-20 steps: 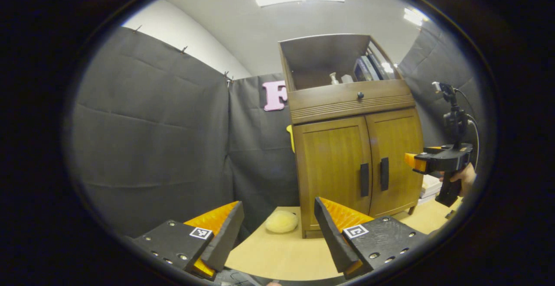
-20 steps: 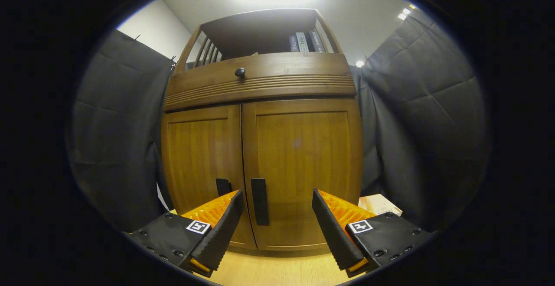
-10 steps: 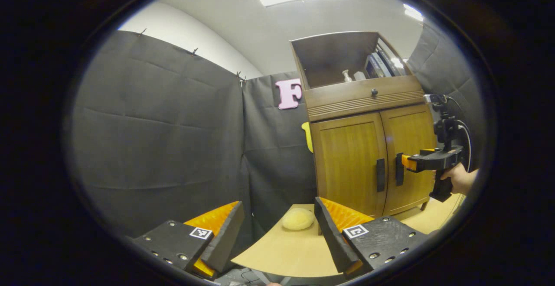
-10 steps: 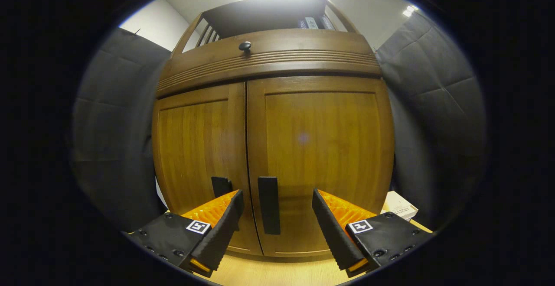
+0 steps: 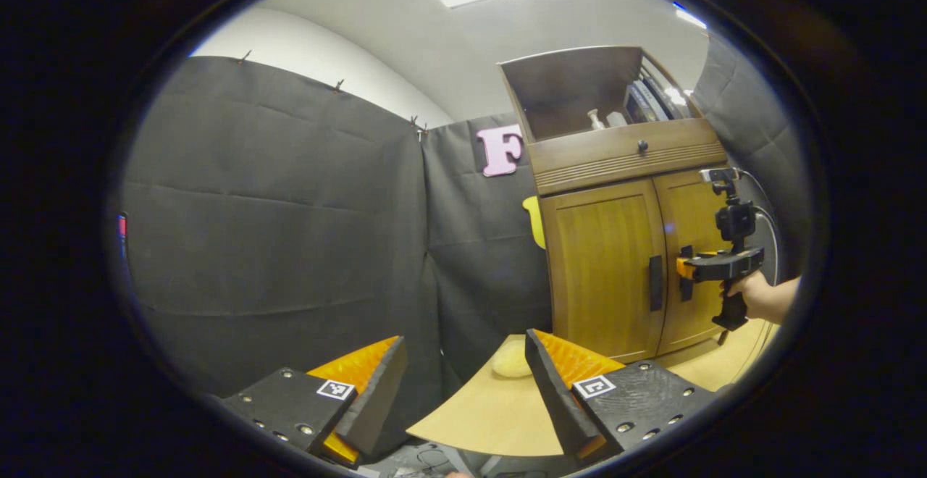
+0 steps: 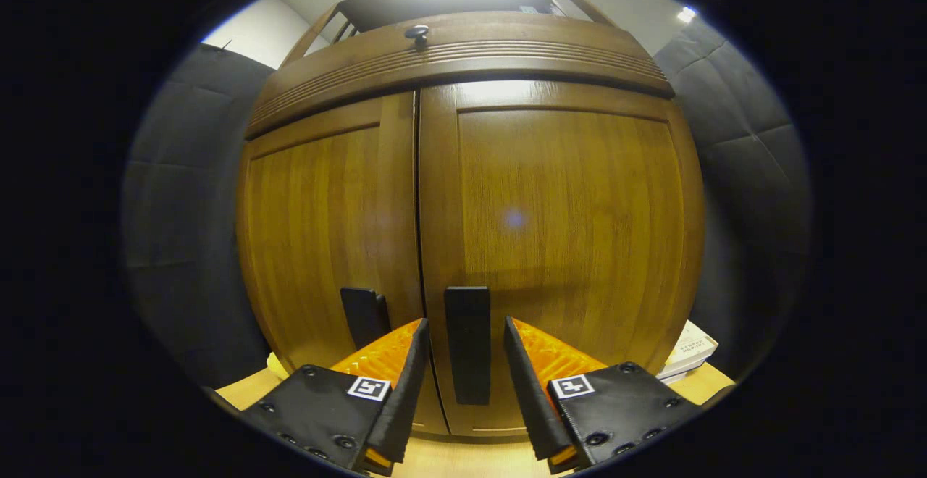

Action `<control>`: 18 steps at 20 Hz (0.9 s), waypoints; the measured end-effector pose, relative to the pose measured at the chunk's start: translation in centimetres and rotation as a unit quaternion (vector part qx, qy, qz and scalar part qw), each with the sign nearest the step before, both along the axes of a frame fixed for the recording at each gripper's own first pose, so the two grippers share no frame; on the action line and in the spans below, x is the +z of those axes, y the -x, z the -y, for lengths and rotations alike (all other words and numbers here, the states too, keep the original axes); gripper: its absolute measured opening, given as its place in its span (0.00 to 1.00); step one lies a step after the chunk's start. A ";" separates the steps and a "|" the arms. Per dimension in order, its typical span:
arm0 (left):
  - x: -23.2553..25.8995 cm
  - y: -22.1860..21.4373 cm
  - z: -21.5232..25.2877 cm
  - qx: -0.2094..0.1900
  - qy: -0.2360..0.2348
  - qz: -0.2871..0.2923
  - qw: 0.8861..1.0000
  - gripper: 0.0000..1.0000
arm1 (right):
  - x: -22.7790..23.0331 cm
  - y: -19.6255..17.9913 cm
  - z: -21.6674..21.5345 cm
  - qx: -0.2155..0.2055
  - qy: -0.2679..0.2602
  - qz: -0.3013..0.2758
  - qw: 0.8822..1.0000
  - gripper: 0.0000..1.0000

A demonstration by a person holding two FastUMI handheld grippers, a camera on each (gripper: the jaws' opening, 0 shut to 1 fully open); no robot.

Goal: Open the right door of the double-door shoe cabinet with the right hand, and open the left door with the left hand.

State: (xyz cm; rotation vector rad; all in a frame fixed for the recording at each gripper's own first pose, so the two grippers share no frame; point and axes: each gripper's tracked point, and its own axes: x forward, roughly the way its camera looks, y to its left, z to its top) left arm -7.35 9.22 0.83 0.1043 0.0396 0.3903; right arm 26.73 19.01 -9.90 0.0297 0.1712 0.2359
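Two doors of the shoe cabinet are both closed, meeting at a thin dark seam down the middle. In the right gripper view the right gripper is up close to the cabinet front, its fingers set one on each side of the right door handle, a dark upright bar just right of the seam. The jaws are partly closed around the bar, with a sliver of gap showing on each side, so whether they press on it I cannot tell. The left door handle stands just left of the seam, partly hidden behind the gripper's left finger. Above the doors runs a drawer front with a small round knob.

In the left gripper view the left gripper hangs well back from the cabinet, over the near edge of the pale wooden table, jaws wide apart and holding nothing. A yellowish round object lies on the table near the cabinet's left foot. Far right, a hand holds the right gripper at the right door.
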 end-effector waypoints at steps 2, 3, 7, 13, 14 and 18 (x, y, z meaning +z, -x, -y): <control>0.1 0.5 -0.1 0.007 0.000 -0.001 1.000 0.94 | -0.7 -0.5 -0.4 0.005 0.005 -0.010 1.000 0.66; 0.1 0.6 -0.1 0.009 0.000 0.000 1.000 0.94 | -1.0 -0.7 -0.7 0.009 0.006 -0.014 1.000 0.59; 0.0 0.8 0.0 0.011 0.003 0.001 1.000 0.94 | -1.5 -1.7 -0.1 -0.002 0.002 -0.021 1.000 0.34; 0.0 0.5 0.2 -0.002 0.004 0.004 1.000 0.94 | -1.7 -1.8 0.0 0.004 0.000 -0.033 0.999 0.18; 0.1 0.5 0.2 -0.005 0.004 0.005 1.000 0.94 | -1.6 -1.5 0.0 0.006 -0.006 -0.035 0.999 0.18; 0.1 0.0 0.2 -0.014 0.007 0.010 1.000 0.94 | -1.4 -0.6 0.3 0.014 -0.005 -0.034 0.999 0.18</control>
